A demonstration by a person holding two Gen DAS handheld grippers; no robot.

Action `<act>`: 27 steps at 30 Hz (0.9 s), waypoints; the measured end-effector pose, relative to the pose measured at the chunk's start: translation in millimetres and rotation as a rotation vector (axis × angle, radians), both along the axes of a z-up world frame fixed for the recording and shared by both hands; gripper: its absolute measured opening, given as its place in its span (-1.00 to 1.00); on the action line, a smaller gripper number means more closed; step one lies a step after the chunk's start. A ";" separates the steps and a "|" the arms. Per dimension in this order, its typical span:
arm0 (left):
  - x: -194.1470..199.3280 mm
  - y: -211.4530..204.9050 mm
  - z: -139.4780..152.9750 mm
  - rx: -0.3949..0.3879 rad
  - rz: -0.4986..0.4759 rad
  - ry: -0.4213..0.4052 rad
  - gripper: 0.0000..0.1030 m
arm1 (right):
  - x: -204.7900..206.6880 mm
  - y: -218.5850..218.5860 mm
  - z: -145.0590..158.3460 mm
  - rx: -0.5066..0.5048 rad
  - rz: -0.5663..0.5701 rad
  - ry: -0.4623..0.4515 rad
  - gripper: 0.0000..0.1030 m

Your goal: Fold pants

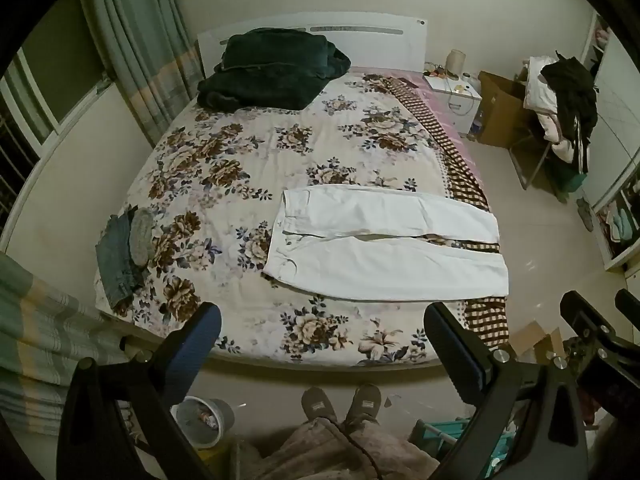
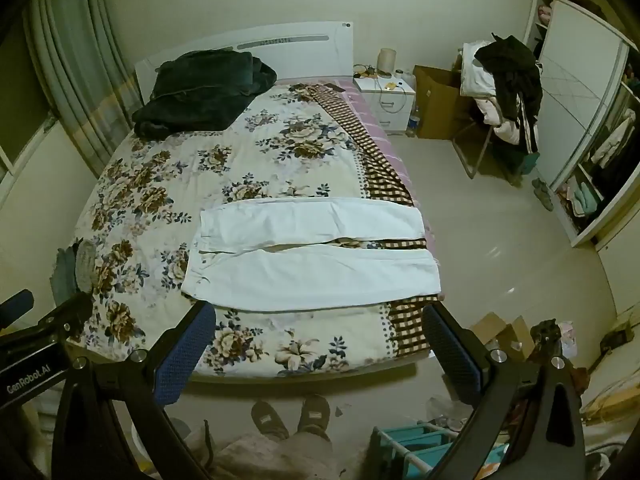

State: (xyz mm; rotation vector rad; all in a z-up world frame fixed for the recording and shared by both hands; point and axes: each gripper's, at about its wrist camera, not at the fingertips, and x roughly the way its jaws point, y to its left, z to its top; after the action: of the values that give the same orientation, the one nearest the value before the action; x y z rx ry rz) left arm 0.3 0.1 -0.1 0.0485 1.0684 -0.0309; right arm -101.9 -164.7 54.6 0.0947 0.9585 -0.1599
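White cotton pants [image 1: 384, 244] lie flat, unfolded on the floral-covered bed [image 1: 224, 184], well beyond the left tool [image 1: 322, 342] and right tool [image 2: 320, 344], both spread wide, empty.

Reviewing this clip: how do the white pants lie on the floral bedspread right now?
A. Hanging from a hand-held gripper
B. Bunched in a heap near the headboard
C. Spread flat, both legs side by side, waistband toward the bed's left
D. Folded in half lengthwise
C: the white pants lie flat on the floral bedspread, the two legs separated by a narrow gap, untouched by either gripper.
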 end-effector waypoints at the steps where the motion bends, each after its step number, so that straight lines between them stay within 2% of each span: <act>1: 0.5 0.1 -0.3 0.000 -0.001 -0.001 1.00 | -0.1 0.1 0.1 0.000 0.000 -0.005 1.00; 23: -1.3 1.3 6.3 0.009 0.000 -0.035 1.00 | -1.5 2.4 1.8 0.005 0.002 -0.009 1.00; 27: -2.0 1.3 6.7 0.009 0.002 -0.039 1.00 | -2.1 7.9 12.2 -0.003 0.006 -0.015 1.00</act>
State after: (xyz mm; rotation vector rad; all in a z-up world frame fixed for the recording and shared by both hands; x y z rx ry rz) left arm -1.7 1.3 6.6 0.0560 1.0292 -0.0230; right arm -104.0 -156.7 66.8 0.0897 0.9434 -0.1551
